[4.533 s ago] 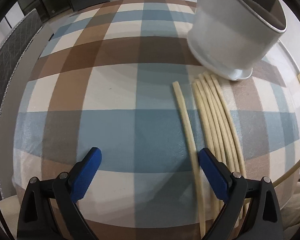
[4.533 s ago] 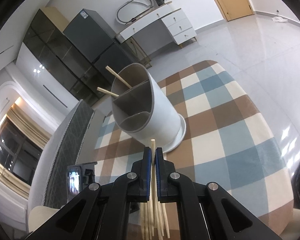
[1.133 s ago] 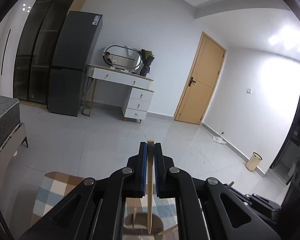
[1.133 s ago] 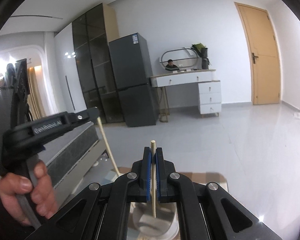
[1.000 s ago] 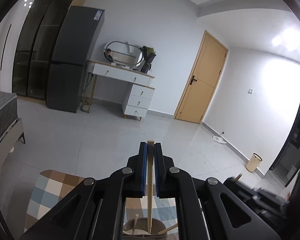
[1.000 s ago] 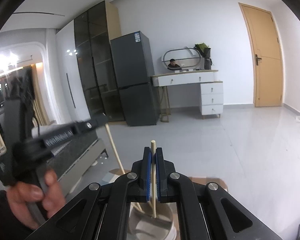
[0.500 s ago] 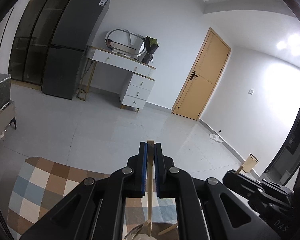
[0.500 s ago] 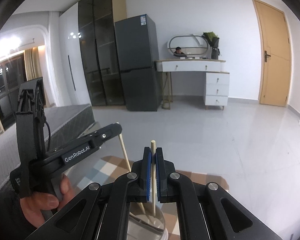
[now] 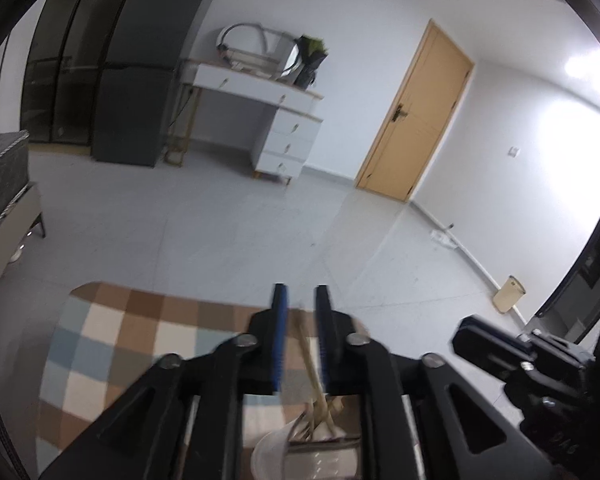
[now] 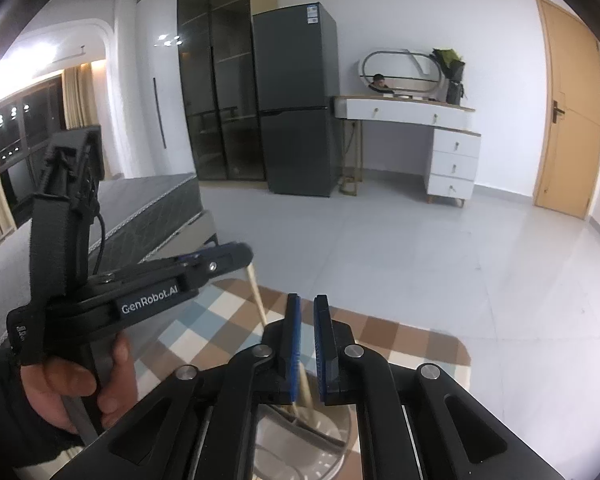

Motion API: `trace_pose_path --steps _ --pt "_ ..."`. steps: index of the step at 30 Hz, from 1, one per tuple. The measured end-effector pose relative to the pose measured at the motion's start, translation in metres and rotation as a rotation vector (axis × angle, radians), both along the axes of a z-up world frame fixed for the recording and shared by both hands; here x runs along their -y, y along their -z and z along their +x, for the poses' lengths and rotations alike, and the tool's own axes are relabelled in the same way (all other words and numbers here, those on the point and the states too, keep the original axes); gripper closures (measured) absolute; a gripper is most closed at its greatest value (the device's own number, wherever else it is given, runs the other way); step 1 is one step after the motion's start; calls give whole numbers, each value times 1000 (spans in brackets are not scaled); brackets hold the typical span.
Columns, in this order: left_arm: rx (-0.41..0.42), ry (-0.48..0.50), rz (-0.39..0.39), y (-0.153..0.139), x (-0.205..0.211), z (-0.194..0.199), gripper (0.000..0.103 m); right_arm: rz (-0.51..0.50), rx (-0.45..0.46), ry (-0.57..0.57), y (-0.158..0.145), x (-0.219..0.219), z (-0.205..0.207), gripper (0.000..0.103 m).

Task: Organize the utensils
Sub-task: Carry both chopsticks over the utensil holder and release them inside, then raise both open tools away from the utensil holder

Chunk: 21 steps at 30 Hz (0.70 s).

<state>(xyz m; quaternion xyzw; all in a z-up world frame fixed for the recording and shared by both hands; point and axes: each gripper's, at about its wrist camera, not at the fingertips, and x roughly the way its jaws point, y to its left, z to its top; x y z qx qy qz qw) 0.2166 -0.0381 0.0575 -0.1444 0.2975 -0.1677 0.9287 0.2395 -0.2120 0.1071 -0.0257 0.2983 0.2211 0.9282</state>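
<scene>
My left gripper [image 9: 301, 300] is open a little above the white utensil holder [image 9: 268, 452]. A pale wooden chopstick [image 9: 309, 360] leans loose between its jaws, its lower end in the holder among other chopsticks [image 9: 324, 420]. My right gripper [image 10: 307, 312] is also open above the same holder [image 10: 300, 448]; a chopstick [image 10: 303, 388] drops between its jaws into the holder. The left gripper shows in the right wrist view [image 10: 224, 258] at left, with its chopstick [image 10: 257, 292] slanting down toward the holder.
The holder stands on a blue, brown and cream checked cloth [image 9: 100, 340]. Beyond lie a grey tiled floor, a dark fridge [image 10: 296, 120], a white dresser [image 10: 440, 140], a wooden door [image 9: 412, 120] and a bed [image 10: 140, 208] at left.
Both grippers have opened and let go of their chopsticks, which now lean or drop into the holder. Both views have tilted down slightly toward the table.
</scene>
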Motion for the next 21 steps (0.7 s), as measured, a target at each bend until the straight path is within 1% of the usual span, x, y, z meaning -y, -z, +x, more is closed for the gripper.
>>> trace_pose_path --steps 1,2,3,4,5,6,7,8,10,12,13,15,17,19,21 --pt "-2 -5 2 -1 -2 -3 80 10 0 9 -2 3 -1 88" --pt "0 -10 5 -1 -5 -7 73 18 -1 17 -3 5 -1 87" --pt "4 -29 24 -5 -8 -12 61 29 -3 29 -5 8 -5 85" --pt "4 -48 45 -7 -10 -16 56 41 -4 43 -6 11 -9 82" --pt "6 -62 54 -9 -12 -20 52 48 -4 53 -7 12 -12 75" --pt "15 -83 75 -13 -13 -27 51 65 -8 68 -10 16 -18 64" --pt "12 -105 104 -14 -13 -29 50 84 -9 68 -11 18 -24 59" --pt "4 -128 135 -16 -13 -33 50 97 0 68 -14 18 -29 58" --pt "-16 -142 152 -22 -16 -44 50 99 35 85 -22 19 -43 52" --pt "-18 -161 171 -26 -16 -52 48 116 74 101 -31 19 -57 41" --pt "-15 -177 182 -30 -17 -59 47 127 91 106 -35 19 -65 38" --pt "4 -187 187 -37 -19 -74 41 153 126 113 -41 20 -82 28" --pt "23 -196 193 -45 -21 -90 36 169 165 111 -47 19 -99 25" --pt "37 -203 203 -50 -24 -100 32 172 202 112 -52 17 -114 19" --pt "48 -215 214 -55 -24 -113 25 185 230 108 -56 13 -131 13"
